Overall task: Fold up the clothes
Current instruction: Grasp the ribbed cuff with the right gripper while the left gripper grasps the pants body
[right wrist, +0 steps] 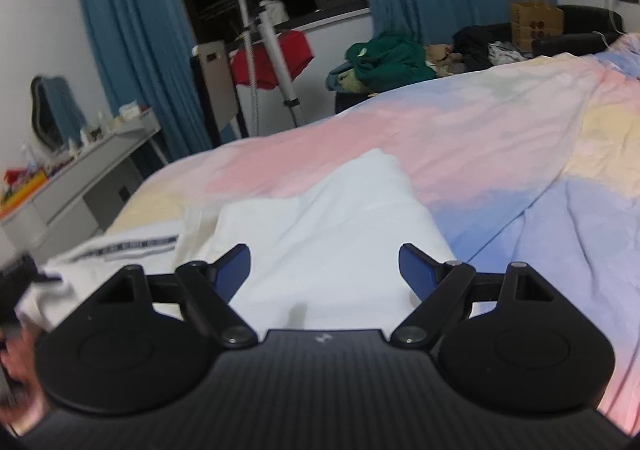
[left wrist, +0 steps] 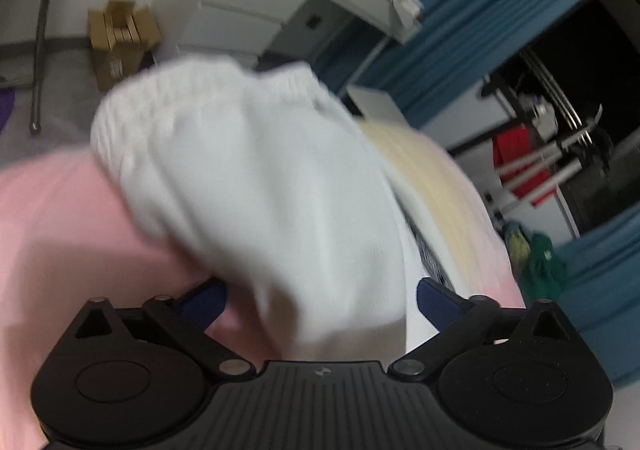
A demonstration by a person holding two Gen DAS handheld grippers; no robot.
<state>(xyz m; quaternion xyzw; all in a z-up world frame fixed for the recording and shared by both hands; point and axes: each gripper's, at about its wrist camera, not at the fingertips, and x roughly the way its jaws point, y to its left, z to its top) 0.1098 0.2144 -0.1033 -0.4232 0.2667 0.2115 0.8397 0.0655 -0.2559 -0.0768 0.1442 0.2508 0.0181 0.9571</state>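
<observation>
A: White garment [right wrist: 320, 234] first — it's lying on the pastel bedspread [right wrist: 500, 137], partly doubled over, with a grey-striped waistband [right wrist: 132, 244] trailing off towards the bed's left edge.

B: Start on your left, then. What's the left gripper [left wrist: 320, 300] doing?

A: Your jaws stand wide there, blue pads [left wrist: 434, 302] well apart. A bunched, ribbed end of the white cloth [left wrist: 248, 185] fills the gap between them, but the pads aren't pressing on it. The view is blurred, so whether cloth brushes a pad I can't tell.

B: And the right gripper [right wrist: 324, 270]?

A: Spread too, a little narrower, hovering low over the folded white panel. Nothing is pinched; the fabric lies flat beneath your fingers [right wrist: 416, 270].

B: So which step is this?

A: To my eye you're between grasps — one fold looks laid, and both tools are lining up for a fresh hold.

B: What does the next move need?

A: Probably your left pinching that bunched end cleanly, single layer if possible, while your right pins or takes the near edge. Then carry the end across so the edges meet, keeping that waistband from dragging off the bed.
</observation>
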